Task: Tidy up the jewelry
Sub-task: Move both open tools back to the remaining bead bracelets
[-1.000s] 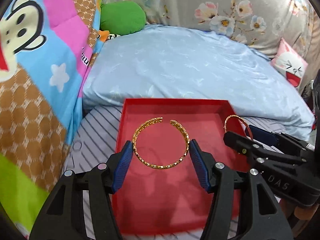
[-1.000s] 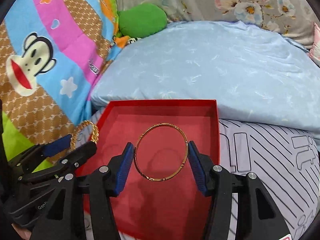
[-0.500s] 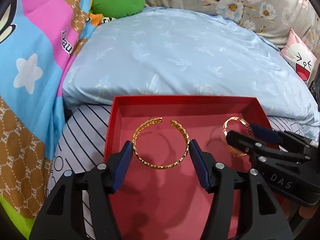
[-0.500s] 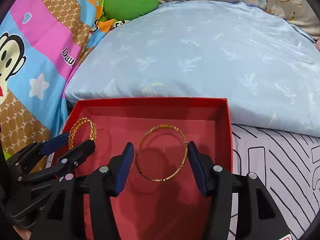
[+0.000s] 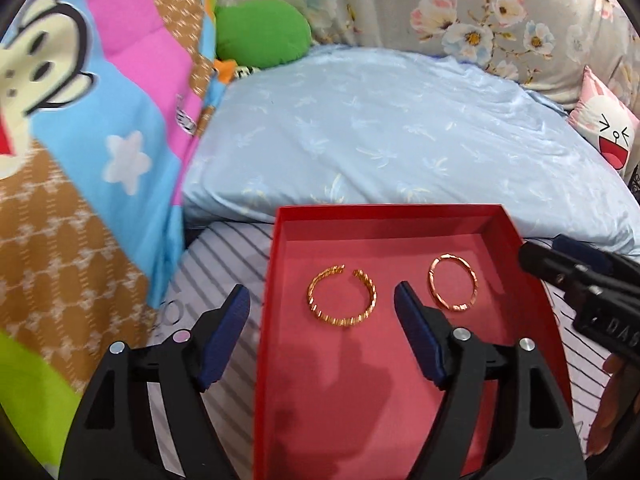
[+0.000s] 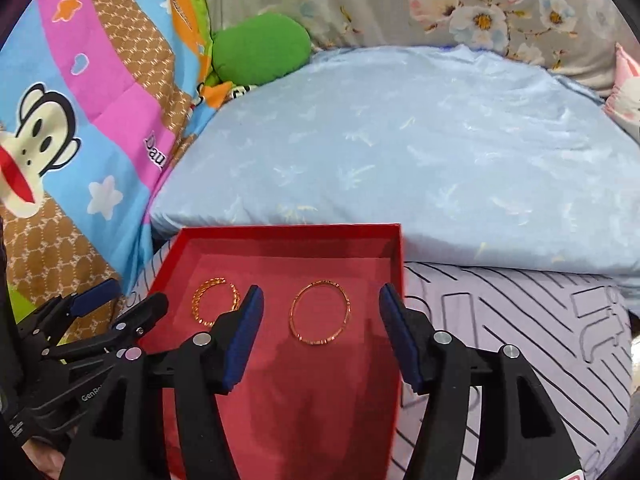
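Two gold bangles flat in red tray (image 5: pixel 516 236)
Twisted open cuff (image 5: pixel 342 300) beside thin closed hoop (image 6: pixel 320 312); left gripper (image 5: pixel 322 332) and right gripper (image 6: pixel 320 336) jaws spread, empty

My left gripper (image 5: pixel 322 312) has its two fingers spread wide apart and holds nothing. My right gripper (image 6: pixel 320 312) is spread wide too, holding nothing, close beside it.
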A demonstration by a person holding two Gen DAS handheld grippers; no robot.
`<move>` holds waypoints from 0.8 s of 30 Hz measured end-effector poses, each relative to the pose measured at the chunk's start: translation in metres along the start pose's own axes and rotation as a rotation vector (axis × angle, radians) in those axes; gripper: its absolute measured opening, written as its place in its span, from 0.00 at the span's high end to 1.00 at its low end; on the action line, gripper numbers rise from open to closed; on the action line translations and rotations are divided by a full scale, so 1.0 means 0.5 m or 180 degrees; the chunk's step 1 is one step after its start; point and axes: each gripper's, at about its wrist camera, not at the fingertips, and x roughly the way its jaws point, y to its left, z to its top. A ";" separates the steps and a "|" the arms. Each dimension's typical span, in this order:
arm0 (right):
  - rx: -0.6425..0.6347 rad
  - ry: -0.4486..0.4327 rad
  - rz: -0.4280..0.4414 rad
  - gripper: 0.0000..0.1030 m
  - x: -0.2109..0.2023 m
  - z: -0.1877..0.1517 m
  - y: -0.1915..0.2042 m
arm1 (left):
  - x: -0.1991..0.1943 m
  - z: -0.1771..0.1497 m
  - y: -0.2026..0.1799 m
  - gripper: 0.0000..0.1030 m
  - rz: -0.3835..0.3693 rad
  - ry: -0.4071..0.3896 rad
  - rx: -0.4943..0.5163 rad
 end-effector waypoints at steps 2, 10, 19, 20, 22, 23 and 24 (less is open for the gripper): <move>-0.0051 -0.0084 -0.0036 0.41 -0.045 -0.018 0.006 | -0.037 -0.019 0.003 0.31 0.0027 -0.0042 -0.0009; -0.0240 -0.0205 -0.0118 0.38 -0.202 -0.158 0.029 | -0.179 -0.128 0.009 0.31 0.0114 -0.0118 -0.0015; -0.0092 0.0079 -0.0150 0.38 -0.288 -0.360 0.017 | -0.253 -0.318 0.009 0.30 0.0030 0.0197 -0.0138; -0.0101 0.0108 -0.0174 0.38 -0.293 -0.380 0.017 | -0.256 -0.341 0.008 0.30 0.0036 0.0251 -0.0156; -0.0123 0.0172 -0.0213 0.38 -0.299 -0.418 0.020 | -0.265 -0.381 0.006 0.30 0.0076 0.0313 -0.0173; -0.0126 0.0209 -0.0218 0.38 -0.301 -0.437 0.020 | -0.269 -0.403 0.005 0.30 0.0070 0.0357 -0.0187; -0.0128 0.0238 -0.0218 0.38 -0.303 -0.452 0.020 | -0.272 -0.417 0.004 0.30 0.0048 0.0395 -0.0195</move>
